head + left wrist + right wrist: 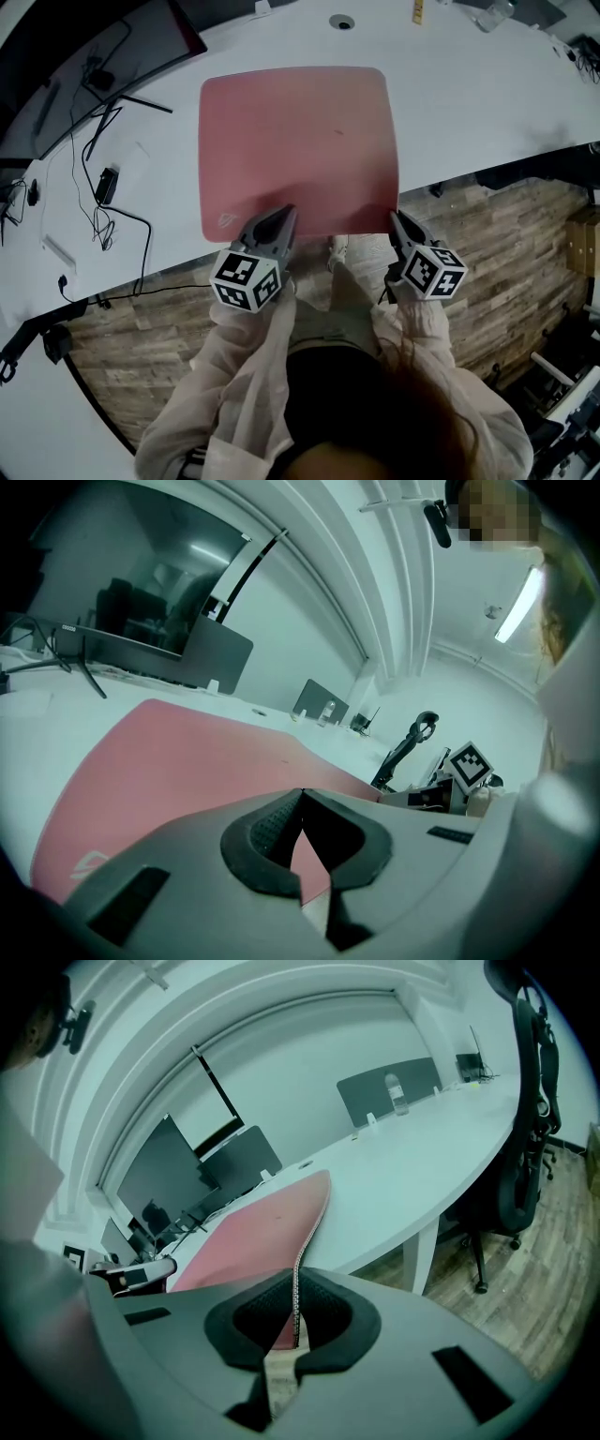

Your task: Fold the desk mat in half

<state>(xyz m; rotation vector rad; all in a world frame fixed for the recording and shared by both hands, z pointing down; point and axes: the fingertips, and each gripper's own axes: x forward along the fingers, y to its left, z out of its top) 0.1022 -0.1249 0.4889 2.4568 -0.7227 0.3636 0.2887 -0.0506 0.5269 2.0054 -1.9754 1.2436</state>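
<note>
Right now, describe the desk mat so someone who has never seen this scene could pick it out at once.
On the white desk, right of the dark monitor, the desk mat lies with its near edge at the desk's front, where the right tongs pinch its corner. It is the only pink thing there, a broad rounded rectangle beside thin black cables.

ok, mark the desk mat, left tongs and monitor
desk mat (298,150): head view, bare pink middle.
left tongs (301,793): left gripper view, between the tips.
monitor (80,61): head view, dark screen.
</note>
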